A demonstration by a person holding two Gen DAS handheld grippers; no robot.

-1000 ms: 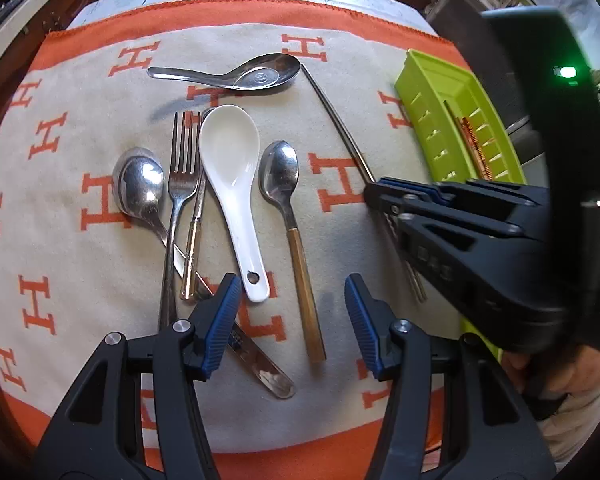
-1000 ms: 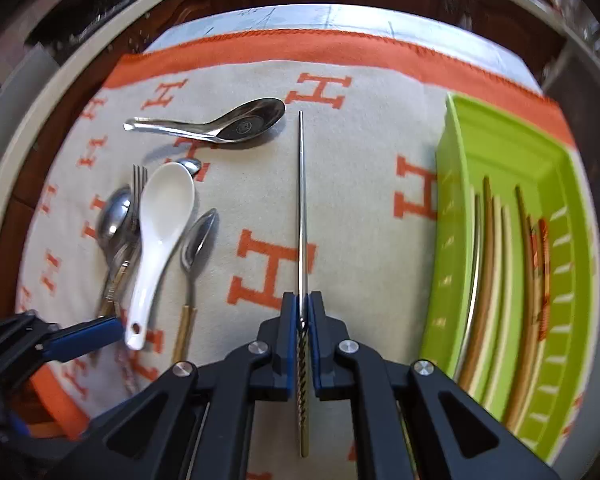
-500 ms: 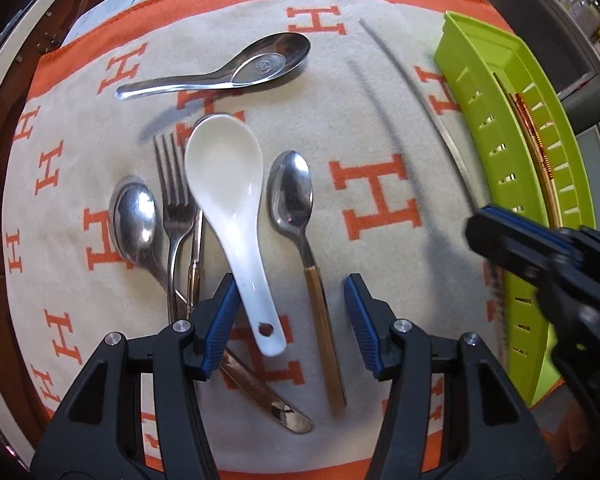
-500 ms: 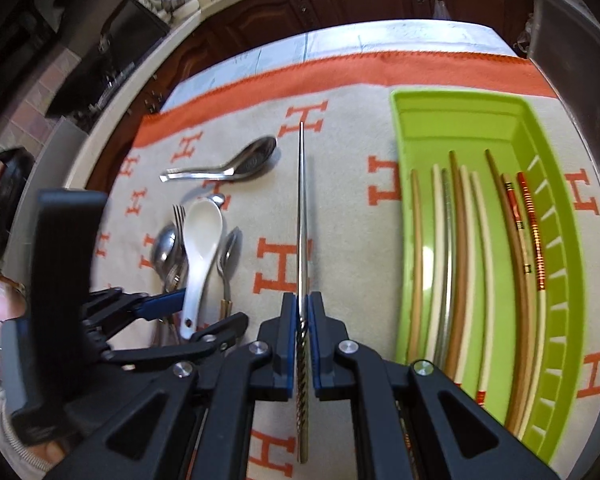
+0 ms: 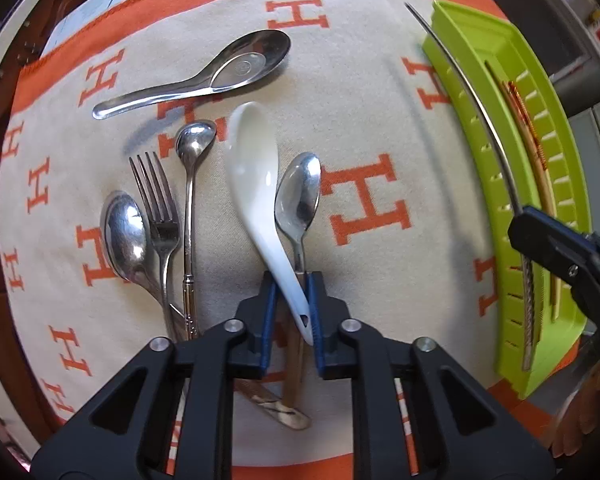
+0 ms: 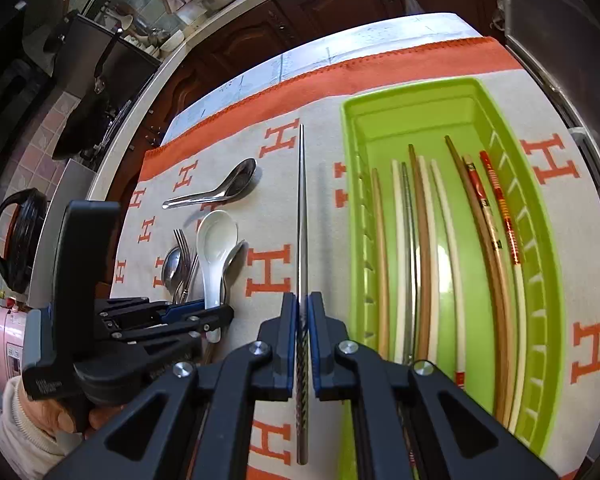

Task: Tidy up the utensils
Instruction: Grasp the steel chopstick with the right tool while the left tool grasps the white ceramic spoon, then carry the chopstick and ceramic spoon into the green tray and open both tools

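Right fingers (image 6: pixel 303 344) pinched tight on the metal chopstick (image 6: pixel 301 216), grip near its ridged end, thin tip pointing far. The stick hangs above the cloth (image 6: pixel 276 216), its long axis running near-to-far, parallel to the chopsticks already lying in the green tray (image 6: pixel 548 264). Tray sits just right of the stick; my judgement is a sideways carry to the right, no turning needed.

Left fingers (image 5: pixel 291 312) narrowed around the white ceramic spoon (image 5: pixel 256 176) at its handle, with the handle of the wood-handled spoon (image 5: pixel 300 196) also between them; cannot tell if they grip firmly. White spoon's bowl points far, handle near. Fork (image 5: pixel 156 200) and other spoons lie left of it.
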